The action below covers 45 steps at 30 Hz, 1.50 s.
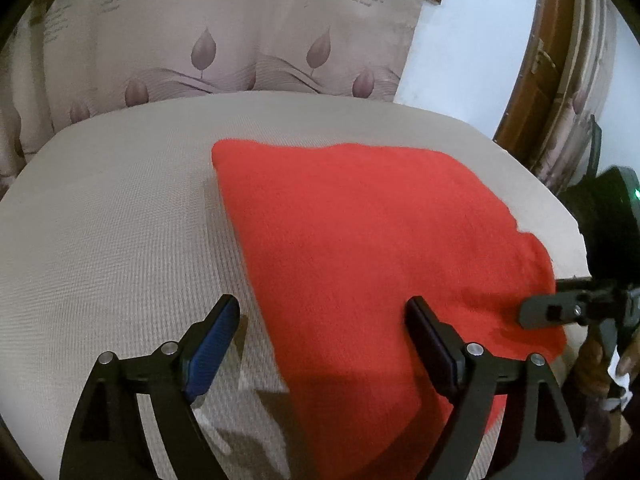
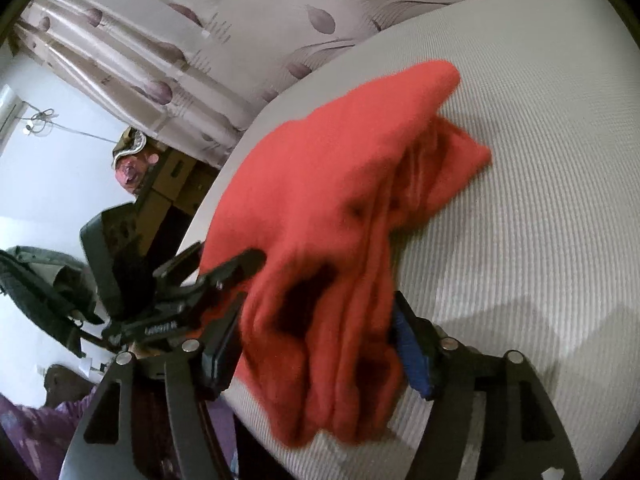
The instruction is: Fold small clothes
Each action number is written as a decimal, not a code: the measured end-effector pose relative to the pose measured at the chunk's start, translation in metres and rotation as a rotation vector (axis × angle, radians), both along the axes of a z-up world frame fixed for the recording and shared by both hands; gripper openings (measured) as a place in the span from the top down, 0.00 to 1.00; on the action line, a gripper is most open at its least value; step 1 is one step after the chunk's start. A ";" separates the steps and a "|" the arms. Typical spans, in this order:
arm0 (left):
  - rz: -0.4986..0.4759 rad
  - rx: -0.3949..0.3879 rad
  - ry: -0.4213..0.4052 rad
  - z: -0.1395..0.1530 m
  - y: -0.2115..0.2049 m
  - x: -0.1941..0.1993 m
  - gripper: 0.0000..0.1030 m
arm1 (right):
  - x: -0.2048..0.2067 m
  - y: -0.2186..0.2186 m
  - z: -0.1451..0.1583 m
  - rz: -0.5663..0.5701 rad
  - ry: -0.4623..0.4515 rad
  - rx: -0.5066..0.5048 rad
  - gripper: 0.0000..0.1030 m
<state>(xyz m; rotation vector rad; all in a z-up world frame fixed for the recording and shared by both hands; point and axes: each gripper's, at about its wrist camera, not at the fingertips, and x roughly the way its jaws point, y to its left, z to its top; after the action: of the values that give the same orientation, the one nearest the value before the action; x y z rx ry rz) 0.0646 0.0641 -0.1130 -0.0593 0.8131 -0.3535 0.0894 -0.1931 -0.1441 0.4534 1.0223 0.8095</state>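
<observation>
We work at a big table [image 1: 100, 220] with a pale ribbed cloth on it. A curtain [image 1: 240, 40] with leaf shapes hangs behind it.

The red garment [image 1: 360, 220] lies on the right half of the table. Most of it is spread flat, and its near right edge reaches the rim of the table. In the right wrist view that edge is bunched into thick soft folds [image 2: 340, 320].

Our right gripper [image 2: 316, 344] has those bunched folds between its two fingers. The fingers sit on each side of the red cloth and seem to pinch it, so we think it is gripping the garment. The picture is blurry there, so we cannot be fully sure how tight the hold is.

Our left gripper [image 1: 320, 336] is spread wide and holds nothing. Its left finger is over the bare table and its right finger is over the red cloth, so the left edge of the garment runs between them.

We think we are in the middle of a fold, with one side picked up. Next, the left gripper needs to come down and pinch the near edge. Then both grippers can lift together and lay that edge over the flat part.
</observation>
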 end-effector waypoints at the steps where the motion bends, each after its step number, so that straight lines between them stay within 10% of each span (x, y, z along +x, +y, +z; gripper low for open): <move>1: -0.001 -0.008 0.004 0.001 0.002 -0.001 0.18 | -0.005 -0.001 0.000 0.006 -0.005 -0.003 0.37; 3: -0.010 -0.030 0.015 0.001 0.006 -0.008 0.18 | -0.017 -0.003 0.000 0.014 -0.010 -0.008 0.40; 7: -0.062 -0.094 0.059 -0.002 0.011 -0.023 0.20 | -0.028 -0.007 -0.010 0.017 0.049 0.014 0.79; 13: -0.089 -0.078 0.066 0.005 0.015 -0.040 0.44 | -0.035 -0.019 -0.015 0.009 0.180 0.291 0.82; 18: -0.104 -0.043 0.059 0.006 0.013 -0.048 0.44 | -0.037 -0.025 -0.034 -0.034 0.226 0.201 0.88; 26: -0.008 -0.060 -0.005 0.018 0.021 -0.054 0.43 | -0.036 -0.017 -0.020 -0.007 0.178 0.185 0.66; 31: 0.079 -0.060 -0.117 0.038 0.028 -0.060 0.22 | -0.023 -0.020 0.000 -0.038 0.136 0.225 0.23; 39: 0.078 -0.102 -0.098 0.039 0.022 -0.050 0.18 | 0.052 -0.027 -0.006 -0.138 0.209 0.303 0.20; 41: 0.075 -0.116 -0.084 0.036 0.021 -0.046 0.18 | 0.064 -0.019 -0.002 -0.141 0.168 0.250 0.25; 43: 0.080 -0.133 -0.077 0.035 0.021 -0.043 0.18 | 0.077 -0.010 0.000 -0.117 0.134 0.198 0.71; 45: 0.080 -0.146 -0.077 0.036 0.019 -0.042 0.18 | 0.088 -0.001 0.000 -0.102 0.096 0.120 0.73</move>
<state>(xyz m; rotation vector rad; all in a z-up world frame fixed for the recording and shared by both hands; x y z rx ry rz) 0.0226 0.0834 -0.0774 -0.2134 0.7060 -0.3367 0.1776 -0.1940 -0.1440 0.6470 1.0338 0.7662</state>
